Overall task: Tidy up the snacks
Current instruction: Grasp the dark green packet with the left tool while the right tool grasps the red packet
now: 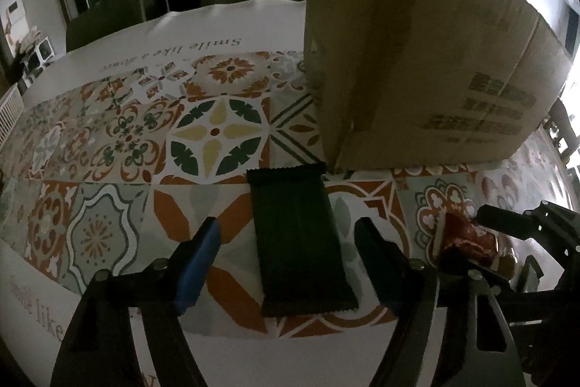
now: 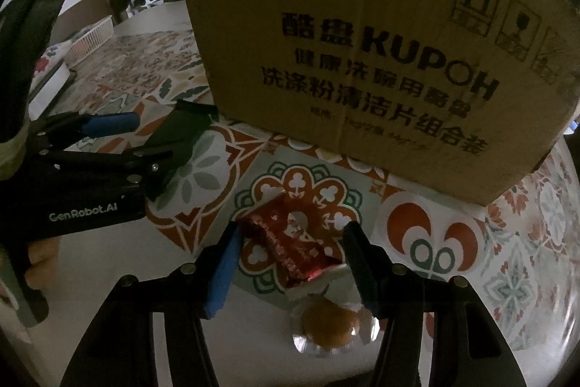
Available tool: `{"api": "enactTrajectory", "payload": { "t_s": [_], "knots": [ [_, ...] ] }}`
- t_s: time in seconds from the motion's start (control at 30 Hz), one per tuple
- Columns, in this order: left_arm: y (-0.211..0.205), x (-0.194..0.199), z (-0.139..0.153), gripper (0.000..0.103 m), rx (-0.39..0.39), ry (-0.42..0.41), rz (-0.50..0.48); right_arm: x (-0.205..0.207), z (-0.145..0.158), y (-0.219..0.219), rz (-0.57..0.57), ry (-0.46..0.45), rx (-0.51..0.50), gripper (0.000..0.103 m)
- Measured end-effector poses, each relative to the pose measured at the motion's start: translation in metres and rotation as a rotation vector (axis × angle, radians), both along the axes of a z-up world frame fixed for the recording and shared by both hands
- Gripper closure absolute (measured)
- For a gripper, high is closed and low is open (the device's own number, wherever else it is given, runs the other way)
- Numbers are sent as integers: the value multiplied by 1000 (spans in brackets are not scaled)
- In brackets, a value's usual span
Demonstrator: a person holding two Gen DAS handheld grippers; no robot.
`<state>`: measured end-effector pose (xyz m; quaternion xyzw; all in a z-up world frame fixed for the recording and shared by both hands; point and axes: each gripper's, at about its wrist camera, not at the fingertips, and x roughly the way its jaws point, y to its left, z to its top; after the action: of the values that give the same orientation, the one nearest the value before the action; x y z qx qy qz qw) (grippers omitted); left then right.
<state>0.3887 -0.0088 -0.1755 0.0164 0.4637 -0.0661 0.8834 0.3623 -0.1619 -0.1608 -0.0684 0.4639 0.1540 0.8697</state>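
Closest to my right tongs point(image 2: 290, 260): red snack packet point(image 2: 290, 242) lying flat between the two fingers, jaws spread wide, neither pad touching it, nothing gripped. Blue pad point(image 2: 223, 271) on one finger. Just below the packet, nearer me, a clear-wrapped orange pastry point(image 2: 330, 323) on the table, touching or slightly under the packet's near end.

Largest thing: cardboard box point(image 2: 362, 60), printed KUPOH plus Chinese text, standing on the table right behind both snacks, flaps up. From the left wrist view the same box point(image 1: 417, 60) sits up and to the right.

Patterned tablecloth point(image 1: 127, 133), tile motifs in orange, green and cream, covers the table.

My left tongs point(image 1: 286, 242) also wide open, holding nothing; dark green snack packet point(image 1: 299, 242) lies flat lengthwise between the fingers, apart from both. Its far end is just beside the box's near corner. The right view shows that packet point(image 2: 181, 133) with my left tongs point(image 2: 145, 147) around it.

Red packet point(image 1: 467, 238) appears at the right of the left view, partly hidden by my right tongs' finger point(image 1: 507, 227).
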Motion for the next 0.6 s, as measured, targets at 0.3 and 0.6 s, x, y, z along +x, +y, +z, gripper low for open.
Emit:
{"api": "enactTrajectory", "payload": {
  "t_s": [0.3, 0.6],
  "knots": [
    [0, 0, -3, 58, -20, 12, -3, 2, 1, 1, -5, -24, 2, 79],
    [2, -12, 3, 58, -41, 9, -15, -1, 6, -3, -54, -32, 63, 80]
  ]
}}
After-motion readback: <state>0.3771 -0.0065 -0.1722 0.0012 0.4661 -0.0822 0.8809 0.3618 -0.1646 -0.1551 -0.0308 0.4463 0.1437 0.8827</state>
